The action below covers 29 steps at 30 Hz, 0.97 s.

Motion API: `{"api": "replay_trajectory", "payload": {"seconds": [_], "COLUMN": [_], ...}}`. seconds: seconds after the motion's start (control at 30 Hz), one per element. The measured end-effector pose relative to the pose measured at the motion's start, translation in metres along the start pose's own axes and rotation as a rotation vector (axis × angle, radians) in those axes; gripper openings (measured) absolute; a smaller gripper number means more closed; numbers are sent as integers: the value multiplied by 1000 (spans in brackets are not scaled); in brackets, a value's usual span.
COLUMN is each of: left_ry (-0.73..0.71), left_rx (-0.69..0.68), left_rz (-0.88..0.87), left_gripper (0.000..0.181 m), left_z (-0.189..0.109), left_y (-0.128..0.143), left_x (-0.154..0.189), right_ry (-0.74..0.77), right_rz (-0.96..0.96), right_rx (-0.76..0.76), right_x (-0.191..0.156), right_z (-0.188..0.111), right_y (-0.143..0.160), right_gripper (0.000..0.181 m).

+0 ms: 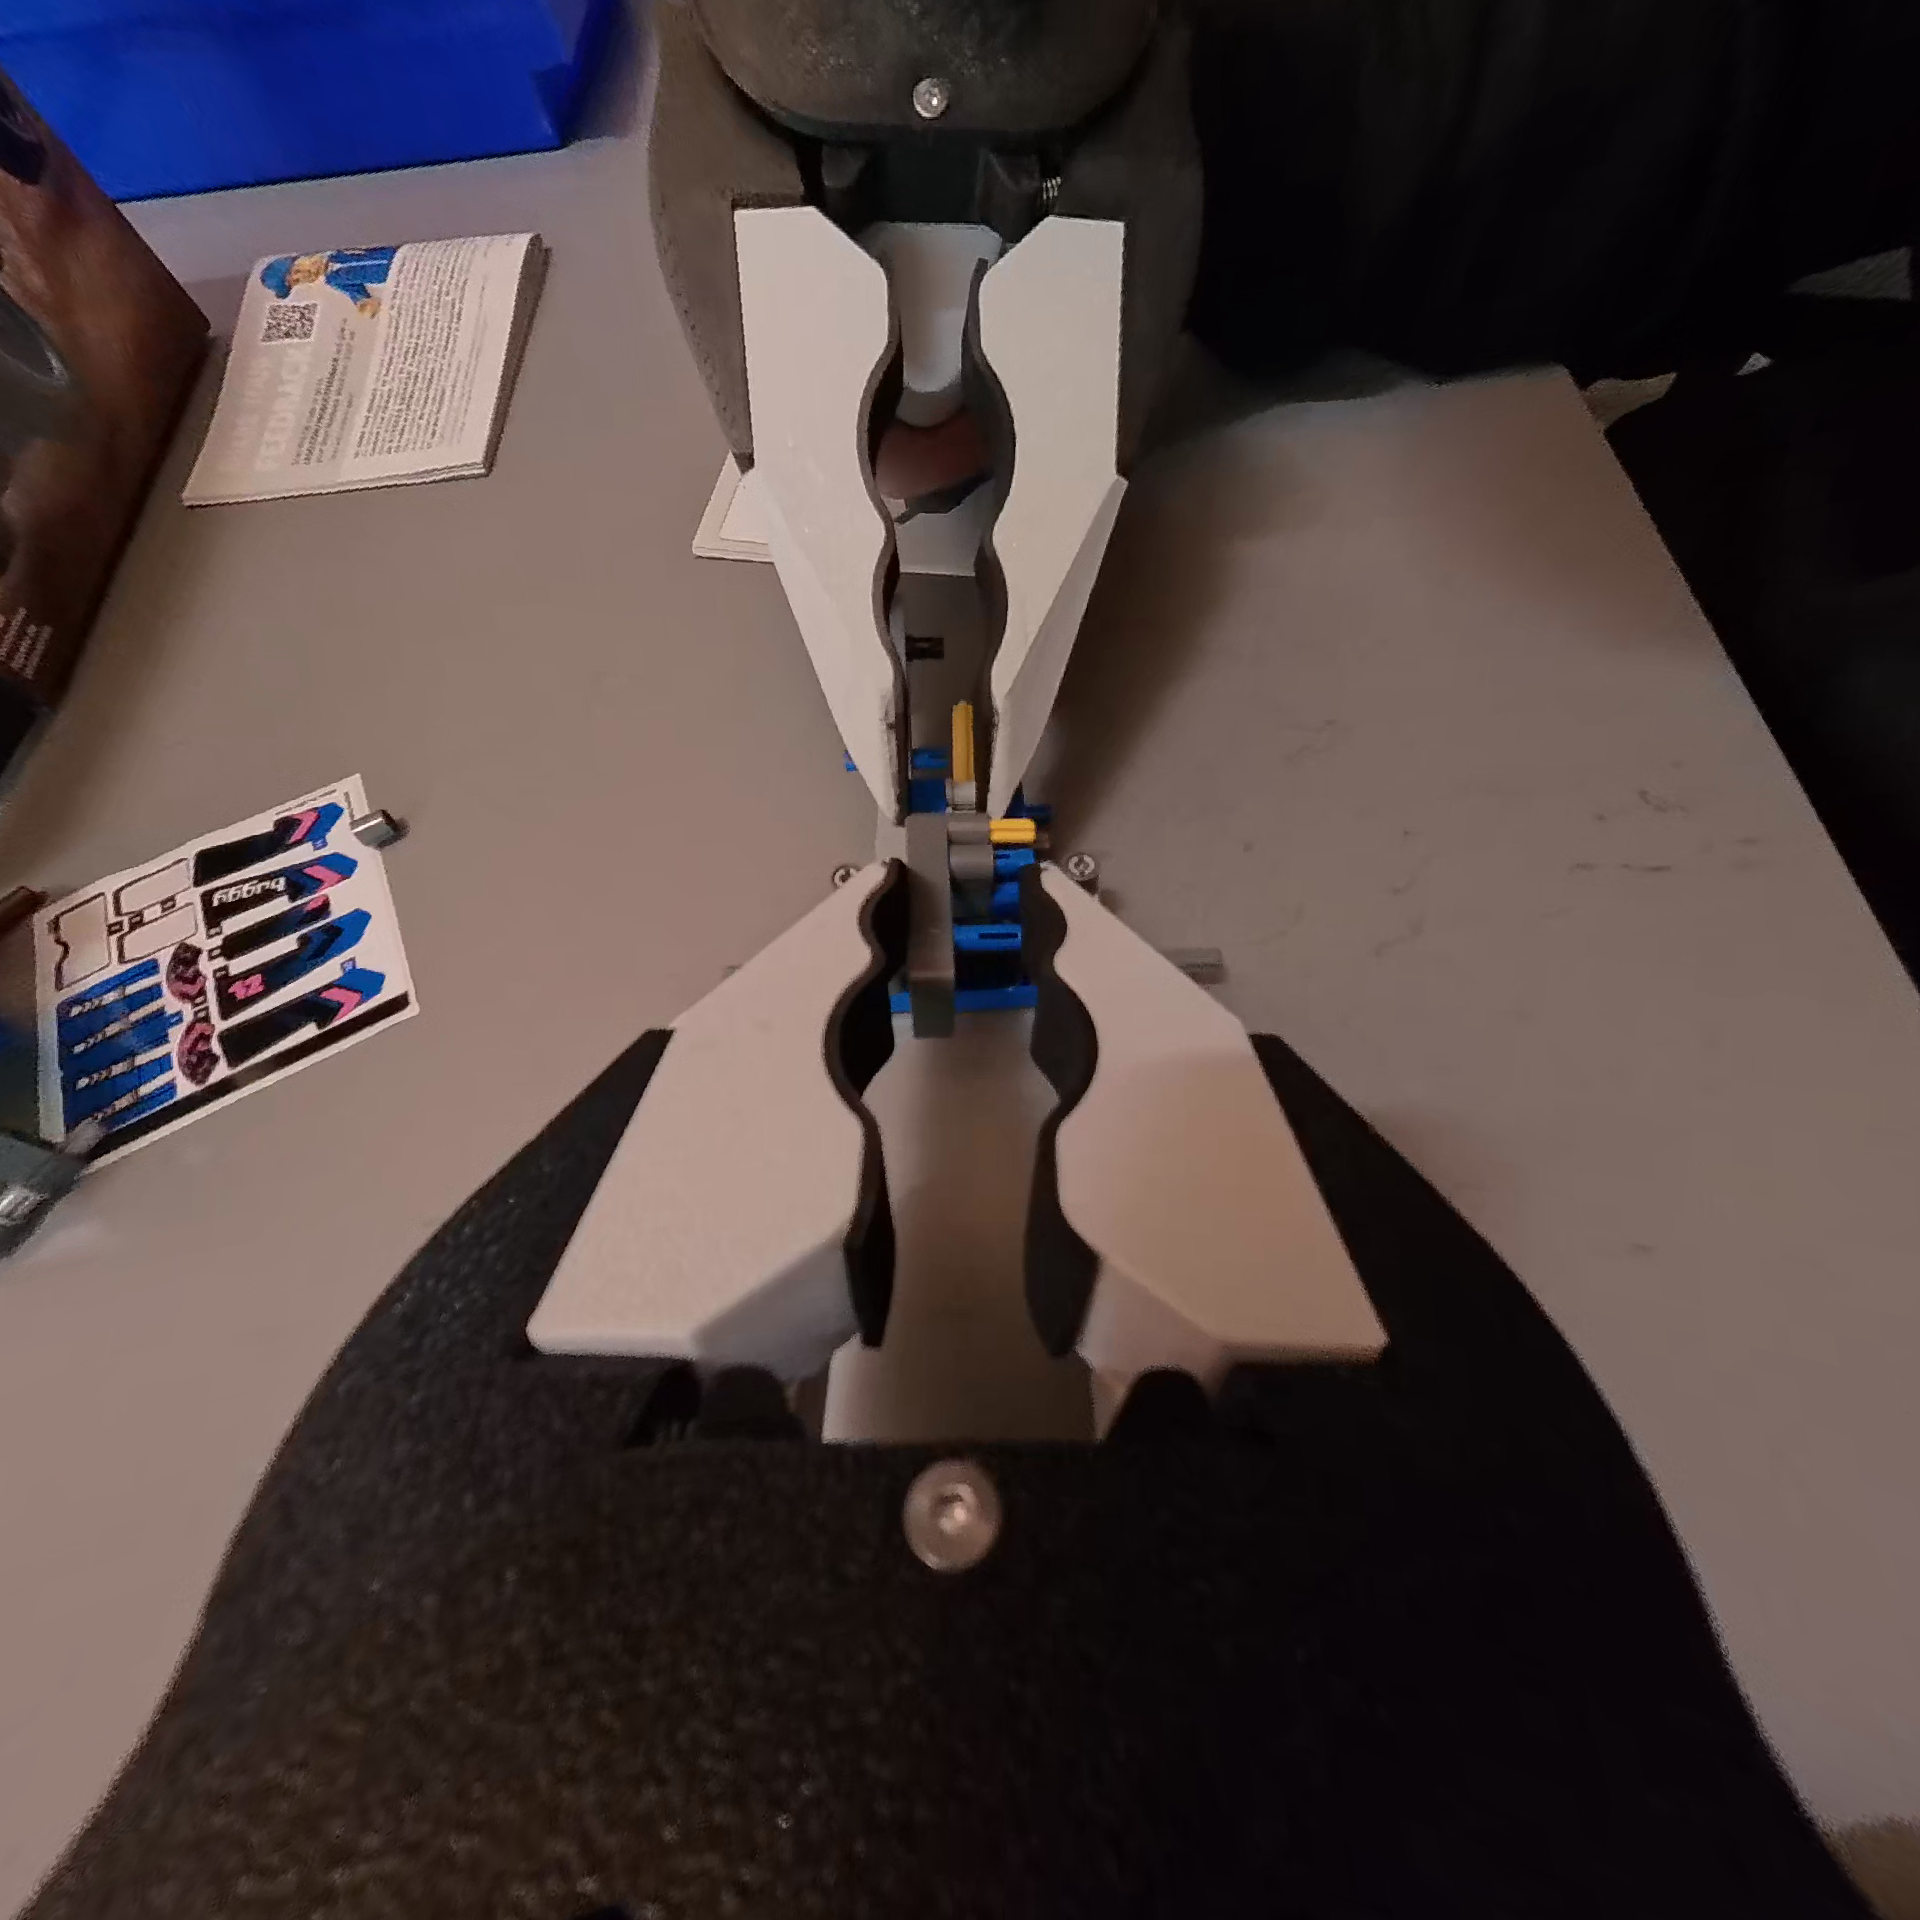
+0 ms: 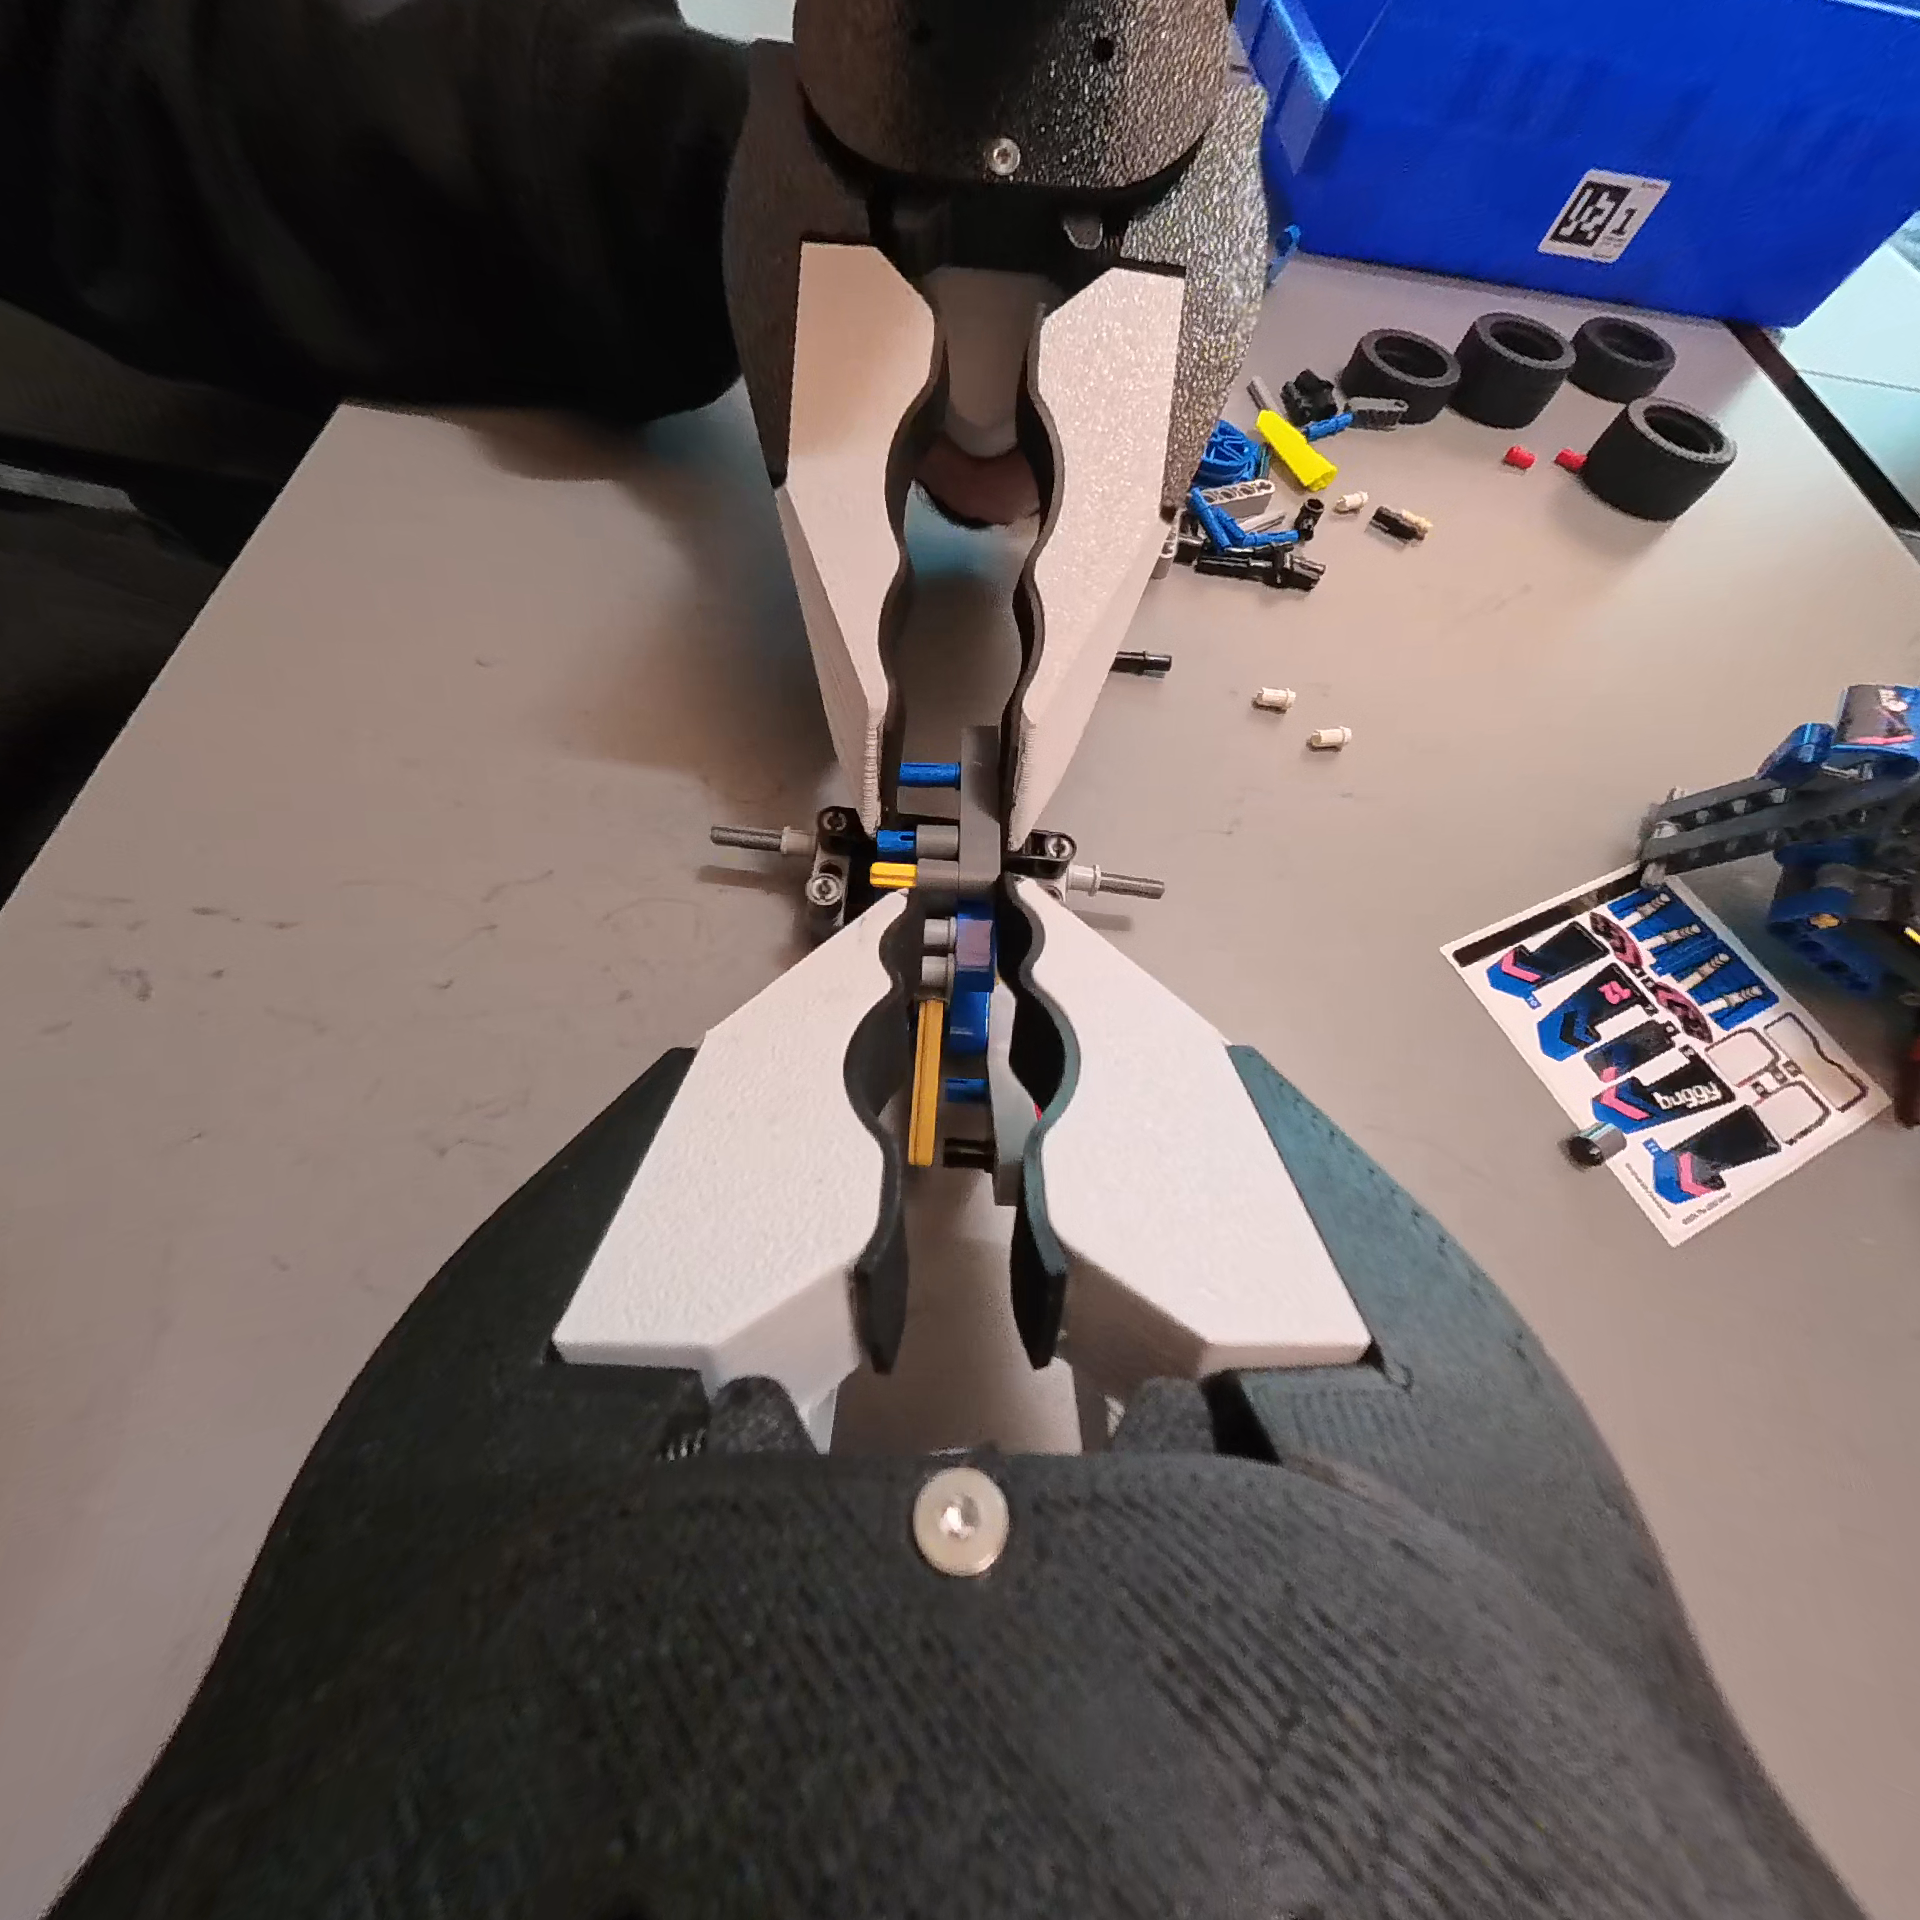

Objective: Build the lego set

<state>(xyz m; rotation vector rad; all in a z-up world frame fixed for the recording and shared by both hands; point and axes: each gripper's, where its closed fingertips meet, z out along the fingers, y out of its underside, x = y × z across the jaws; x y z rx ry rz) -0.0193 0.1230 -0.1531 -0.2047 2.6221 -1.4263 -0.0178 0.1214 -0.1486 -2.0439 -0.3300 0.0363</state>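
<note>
A small Lego Technic assembly [image 1: 933,940] of blue, grey and black parts with yellow axles [image 1: 962,743] sits just above the grey table [image 1: 1351,831], held between the two grippers, which face each other tip to tip. My left gripper [image 1: 961,883] is shut on its near end. My right gripper [image 1: 940,800] comes in from the far side. In the right wrist view, my right gripper [image 2: 956,904] is shut on the assembly [image 2: 971,966], with a yellow axle [image 2: 925,1070] between its jaws. The left gripper [image 2: 945,821] grips the far end. Grey axles [image 2: 1117,883] stick out sideways.
A sticker sheet [image 2: 1662,1049] lies on the table and also shows in the left wrist view [image 1: 223,966]. Several black tyres [image 2: 1512,369], a pile of loose parts [image 2: 1257,499], a partly built blue model [image 2: 1829,831], a blue bin [image 2: 1610,135], a booklet [image 1: 384,364] and a brown box [image 1: 83,416] surround the work spot. My left and right fingertips are right by each other.
</note>
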Motion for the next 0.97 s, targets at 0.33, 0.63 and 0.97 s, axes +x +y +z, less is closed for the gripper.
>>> {"api": "replay_trajectory", "payload": {"seconds": [0.33,0.63,0.97], "left_ry": [54,66,-158], "left_rx": [37,63,332], "left_rz": [-48,-48,-100], "left_gripper": [20,32,29], "left_z": [-1,-3,-51], "left_y": [-2,-7,-28], "left_x": [7,12,-24], "right_ry": [-9,-16,62], "right_rz": [-23,-20,-82], "right_rx": [4,-2,109], "right_x": [-3,-4,4], "right_z": [-1,-4,-42], "right_y": [1,3,-28], "right_gripper": [12,12,27]}}
